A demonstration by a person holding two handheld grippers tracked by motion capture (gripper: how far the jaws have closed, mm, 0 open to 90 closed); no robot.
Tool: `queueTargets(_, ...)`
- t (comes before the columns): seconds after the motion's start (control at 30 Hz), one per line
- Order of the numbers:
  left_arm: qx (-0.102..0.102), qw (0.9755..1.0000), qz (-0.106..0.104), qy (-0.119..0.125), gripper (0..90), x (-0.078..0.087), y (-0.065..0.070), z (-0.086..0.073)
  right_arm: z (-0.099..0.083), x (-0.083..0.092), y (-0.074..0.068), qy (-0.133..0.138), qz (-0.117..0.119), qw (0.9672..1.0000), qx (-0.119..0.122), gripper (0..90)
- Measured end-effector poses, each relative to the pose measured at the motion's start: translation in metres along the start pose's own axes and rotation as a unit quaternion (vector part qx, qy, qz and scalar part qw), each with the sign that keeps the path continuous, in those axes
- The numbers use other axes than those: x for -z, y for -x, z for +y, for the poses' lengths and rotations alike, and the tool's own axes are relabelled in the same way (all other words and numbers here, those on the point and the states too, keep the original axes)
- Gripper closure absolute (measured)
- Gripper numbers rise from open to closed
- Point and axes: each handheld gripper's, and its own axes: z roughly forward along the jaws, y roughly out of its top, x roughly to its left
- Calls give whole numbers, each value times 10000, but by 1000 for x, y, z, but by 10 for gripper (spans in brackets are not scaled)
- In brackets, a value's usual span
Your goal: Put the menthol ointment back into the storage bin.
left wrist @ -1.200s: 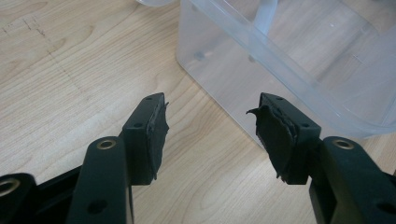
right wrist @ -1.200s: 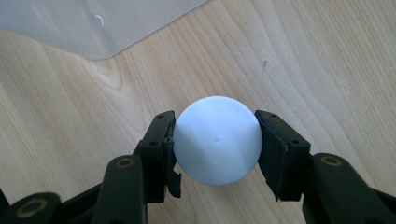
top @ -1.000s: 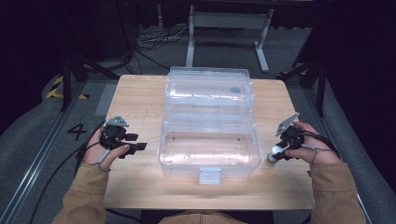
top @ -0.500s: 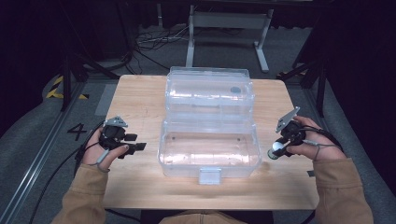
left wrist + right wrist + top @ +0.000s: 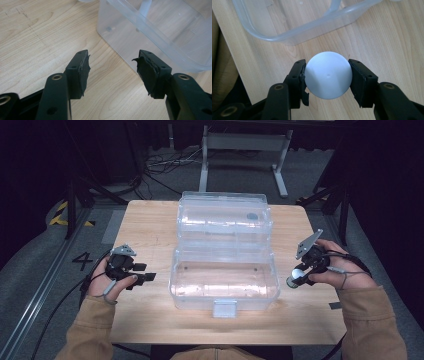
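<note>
Floor mark "4" [image 5: 81,261], R gripper [image 5: 327,75] w/ ball [image 5: 327,75]

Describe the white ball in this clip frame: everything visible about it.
The white ball is smooth, matte and plain, apart from a tiny dimple on its near face. It is clamped at its sides between the right gripper's black jaws, just off the clear plastic box's right end, not touching the box. Whether it rests on the wooden table cannot be told.
</note>
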Motion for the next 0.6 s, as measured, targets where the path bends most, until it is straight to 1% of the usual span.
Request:
queueTargets(0.07, -1, 10000, 13, 10, 439, 0, 0, 0, 3, 4, -3, -30, -7, 10000, 14, 504)
queueTargets(0.13, 7, 10000, 10, 18, 439, 1, -1, 0, 5, 6, -4, -14, 18, 9999, 100, 504)
queueTargets(0.27, -12, 10000, 12, 13, 439, 1, -1, -1, 10, 12, -8, -61, -25, 9999, 151, 504)
queueTargets(0.37, 6, 10000, 21, 11, 439, 2, -1, -2, 14, 15, -9, -11, -37, 9998, 184, 504)
queueTargets(0.43, 29, 10000, 18, 20, 439, 3, -2, -2, 16, 18, -11, -27, -39, 9998, 169, 504)
queueTargets(0.47, 41, 10000, 26, 21, 439, 3, -1, -2, 17, 19, -11, -6, -39, 9997, 233, 504)
queueTargets(0.5, 39, 10000, 28, 30, 439, 3, -2, -3, 18, 20, -12, 6, -37, 9998, 217, 504)
queueTargets(0.6, 46, 10000, 38, 27, 439, 3, -2, -3, 22, 24, -13, 48, -17, 9996, 269, 504)
